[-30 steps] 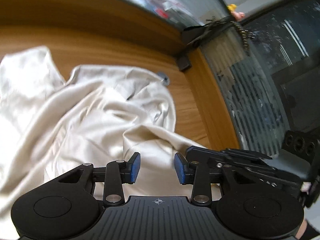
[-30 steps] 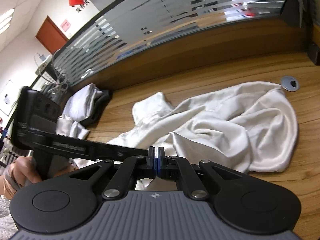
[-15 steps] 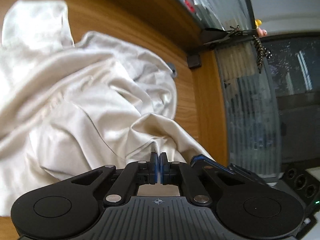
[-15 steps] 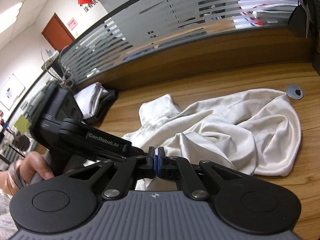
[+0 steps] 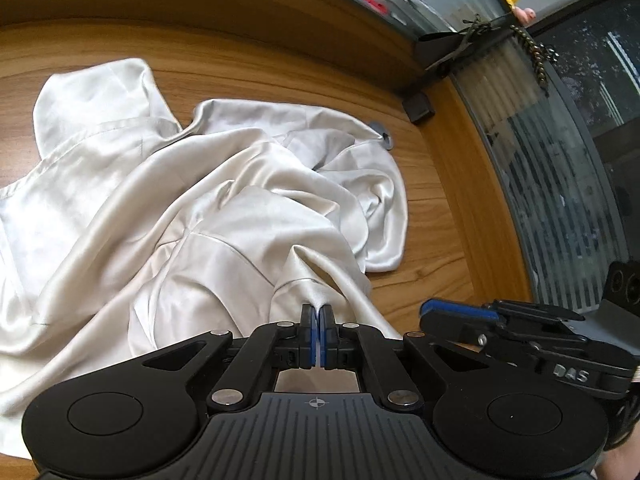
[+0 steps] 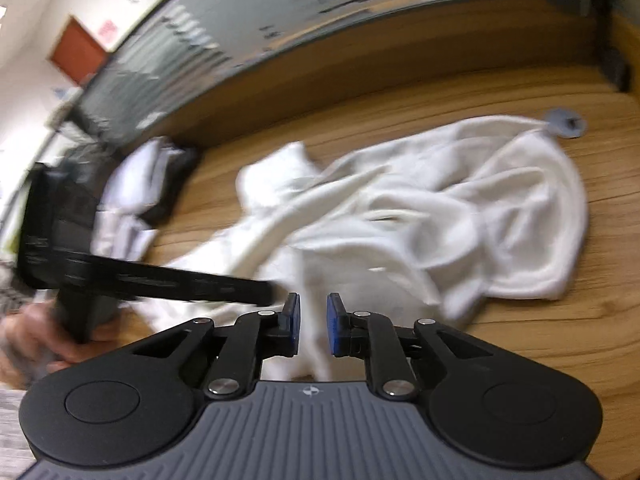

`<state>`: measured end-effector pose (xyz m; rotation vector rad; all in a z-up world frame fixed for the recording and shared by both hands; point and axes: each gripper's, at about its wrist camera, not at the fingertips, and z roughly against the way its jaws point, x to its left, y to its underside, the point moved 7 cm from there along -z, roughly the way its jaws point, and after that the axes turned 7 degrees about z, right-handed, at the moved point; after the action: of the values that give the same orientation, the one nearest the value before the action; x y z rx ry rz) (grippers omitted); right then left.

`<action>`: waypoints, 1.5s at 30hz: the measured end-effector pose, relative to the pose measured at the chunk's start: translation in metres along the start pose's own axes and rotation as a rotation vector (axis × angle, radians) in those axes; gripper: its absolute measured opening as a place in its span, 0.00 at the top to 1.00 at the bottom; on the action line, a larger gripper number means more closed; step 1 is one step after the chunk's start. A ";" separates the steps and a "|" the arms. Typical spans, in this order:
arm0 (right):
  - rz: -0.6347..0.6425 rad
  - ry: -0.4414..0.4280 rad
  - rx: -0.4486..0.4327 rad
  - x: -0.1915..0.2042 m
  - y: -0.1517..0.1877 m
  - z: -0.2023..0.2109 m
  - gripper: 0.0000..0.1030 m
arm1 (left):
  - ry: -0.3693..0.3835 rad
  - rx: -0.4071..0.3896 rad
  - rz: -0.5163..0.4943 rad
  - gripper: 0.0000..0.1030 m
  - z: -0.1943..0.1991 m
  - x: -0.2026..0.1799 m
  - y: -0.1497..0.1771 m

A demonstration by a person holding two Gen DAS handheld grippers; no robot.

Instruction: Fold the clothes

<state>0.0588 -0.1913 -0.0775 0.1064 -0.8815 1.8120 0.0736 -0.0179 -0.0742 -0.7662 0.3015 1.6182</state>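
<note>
The cream garment [image 5: 224, 208] lies crumpled on the desk [image 5: 436, 208]; our left gripper [image 5: 319, 328] pinches a fold of it, while our right gripper [image 6: 313, 326] stands partly open, holding nothing. The slick cloth could slip free if we tug sideways

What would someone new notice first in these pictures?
A crumpled cream shirt sprawls across the middle of the wooden desk, filling most of both views. At the near edge, the left gripper is shut on a fold of it, while the right gripper is open just above the cloth. A grey round cap sits by the shirt's far corner.
</note>
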 end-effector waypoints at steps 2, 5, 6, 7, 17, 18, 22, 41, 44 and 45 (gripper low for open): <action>0.031 -0.040 0.045 0.011 0.000 -0.009 0.98 | 0.003 -0.001 -0.017 0.96 0.001 -0.003 0.001; 0.037 -0.015 0.113 0.009 0.005 -0.029 0.98 | -0.005 -0.001 -0.053 0.96 0.002 -0.007 0.004; 0.033 -0.012 0.134 0.006 0.008 -0.035 0.98 | -0.014 -0.002 -0.068 0.96 0.002 -0.007 0.005; 0.029 0.012 0.147 0.001 0.011 -0.040 0.98 | -0.023 -0.004 -0.083 0.96 0.003 -0.008 0.006; 0.116 0.168 0.217 -0.025 0.038 -0.047 0.96 | -0.059 0.042 -0.171 0.96 -0.006 -0.008 0.016; 0.125 0.157 0.218 -0.023 0.039 -0.049 0.96 | -0.068 0.046 -0.188 0.96 -0.008 -0.009 0.016; 0.157 0.083 0.232 -0.011 0.040 -0.058 0.95 | -0.097 0.053 -0.243 0.96 -0.012 -0.014 0.019; 0.012 -0.050 0.231 -0.015 0.037 -0.107 0.98 | -0.135 0.039 -0.187 0.95 -0.007 0.000 0.014; 0.006 -0.078 0.194 -0.010 0.027 -0.096 0.98 | -0.127 0.004 -0.224 0.94 0.006 -0.010 0.011; 0.003 -0.091 0.179 -0.008 0.023 -0.090 0.98 | -0.119 -0.009 -0.240 0.89 0.011 -0.016 0.010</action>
<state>0.0722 -0.1462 -0.1582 0.3036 -0.7811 1.8993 0.0607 -0.0255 -0.0583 -0.6826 0.1122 1.4321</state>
